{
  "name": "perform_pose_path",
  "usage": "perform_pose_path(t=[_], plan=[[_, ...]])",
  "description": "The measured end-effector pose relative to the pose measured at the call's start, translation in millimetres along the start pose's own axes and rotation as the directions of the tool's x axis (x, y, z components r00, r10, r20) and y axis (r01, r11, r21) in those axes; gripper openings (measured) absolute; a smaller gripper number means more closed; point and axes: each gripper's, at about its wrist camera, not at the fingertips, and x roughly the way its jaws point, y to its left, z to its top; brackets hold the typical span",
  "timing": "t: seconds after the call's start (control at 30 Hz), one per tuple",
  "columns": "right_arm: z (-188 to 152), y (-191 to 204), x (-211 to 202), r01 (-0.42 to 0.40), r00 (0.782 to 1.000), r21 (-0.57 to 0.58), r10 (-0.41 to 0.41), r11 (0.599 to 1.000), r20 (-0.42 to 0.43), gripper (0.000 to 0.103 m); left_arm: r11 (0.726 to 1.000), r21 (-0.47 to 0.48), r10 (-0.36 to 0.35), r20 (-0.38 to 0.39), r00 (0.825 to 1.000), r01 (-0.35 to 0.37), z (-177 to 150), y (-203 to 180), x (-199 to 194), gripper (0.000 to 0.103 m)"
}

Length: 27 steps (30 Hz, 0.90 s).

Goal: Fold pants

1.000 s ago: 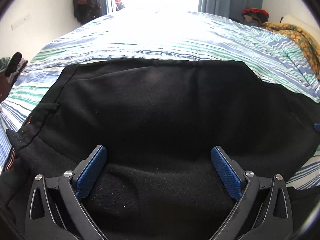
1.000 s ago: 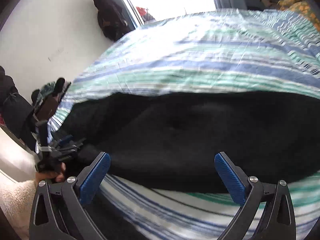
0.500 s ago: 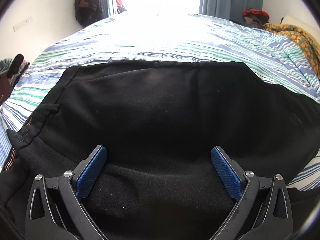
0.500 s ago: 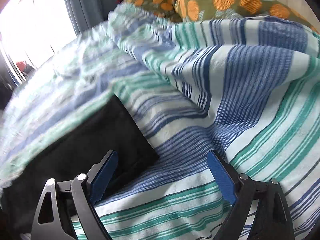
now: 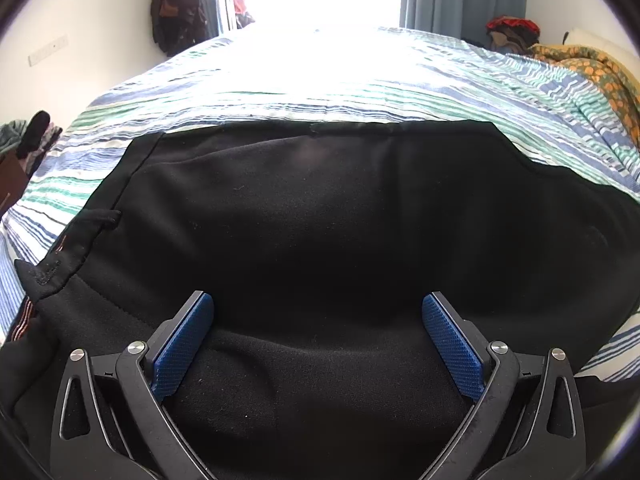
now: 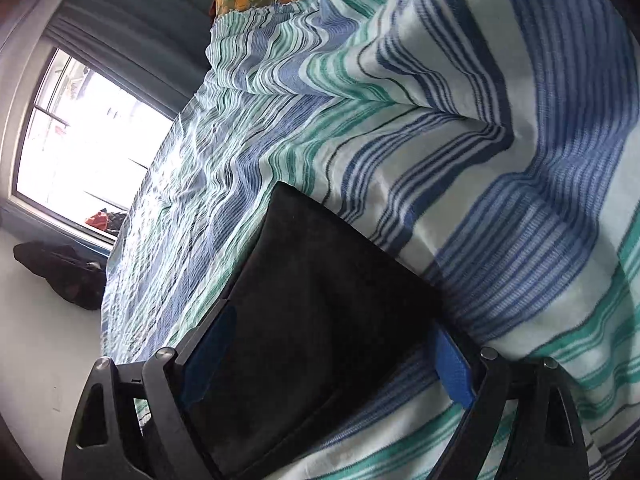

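Black pants (image 5: 320, 220) lie spread flat on a striped bed, the waistband at the left edge (image 5: 56, 264). My left gripper (image 5: 318, 320) is open and hovers over the near part of the pants, holding nothing. In the right wrist view a leg end of the pants (image 6: 320, 300) lies between the fingers of my right gripper (image 6: 332, 344). The right gripper is open, tilted sideways, with its blue pads (image 6: 454, 372) on either side of the cloth, not closed on it.
The bed has a blue, green and white striped sheet (image 5: 360, 80). An orange-patterned blanket (image 5: 592, 76) lies at the far right. Dark clothes hang on the wall (image 5: 180, 4) by a bright window. A raised fold of the sheet (image 6: 520, 100) lies beyond the leg end.
My right gripper has swung from the middle of the pants to the leg end and rolled sideways, coming in over the cloth. My left gripper has stayed still.
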Motion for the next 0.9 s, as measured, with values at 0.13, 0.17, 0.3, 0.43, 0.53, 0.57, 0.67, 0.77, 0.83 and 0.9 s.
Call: perform_pose_path(t=[0.13,0.17,0.3,0.43,0.53,0.57,0.67,0.77,0.83,0.9], plan=[[-9,19,-27,0.017,0.999,-0.127,-0.012,0.992,0.041,0.025,1.000,0.000,0.000,0.002,1.000,0.000,0,0,1,0.102],[-13,27,-35,0.031,0.998,-0.195,-0.021,0.980,0.056,0.023,1.000,0.000,0.000,0.002,1.000,0.000,0,0,1,0.102],[-58,71,-93,0.015,0.994,-0.520,0.043,0.854,0.100,0.019,1.000,0.000,0.002,0.002,1.000,-0.002,1,0,2,0.102],[-121,62,-158,-0.040,0.987,-0.664,0.132,0.747,0.089,0.019,1.000,0.001,0.002,0.001,1.000,-0.002,1,0,2,0.102],[-158,15,-171,-0.003,0.996,-0.614,0.059,0.789,0.071,0.019,1.000,0.003,0.006,0.000,1.000,-0.006,1,-1,2,0.102],[-164,-5,-170,0.043,0.997,-0.577,-0.001,0.815,0.074,0.019,1.000,0.003,0.008,-0.001,1.000,-0.008,1,-1,3,0.102],[-164,-60,-162,0.240,0.971,-0.406,-0.219,0.882,0.099,0.022,1.000,0.005,0.011,-0.002,1.000,-0.011,2,-1,4,0.102],[-171,-81,-181,0.229,0.970,-0.285,-0.195,0.931,0.143,0.027,1.000,0.005,0.013,-0.002,1.000,-0.013,2,-1,5,0.102],[-186,-65,-193,0.273,0.956,-0.320,-0.220,0.907,0.193,0.048,1.000,0.005,0.012,-0.002,1.000,-0.012,2,-1,4,0.102],[-213,-36,-204,0.256,0.958,-0.386,-0.178,0.886,0.227,0.058,1.000,0.005,0.012,-0.002,1.000,-0.012,2,-1,4,0.102]])
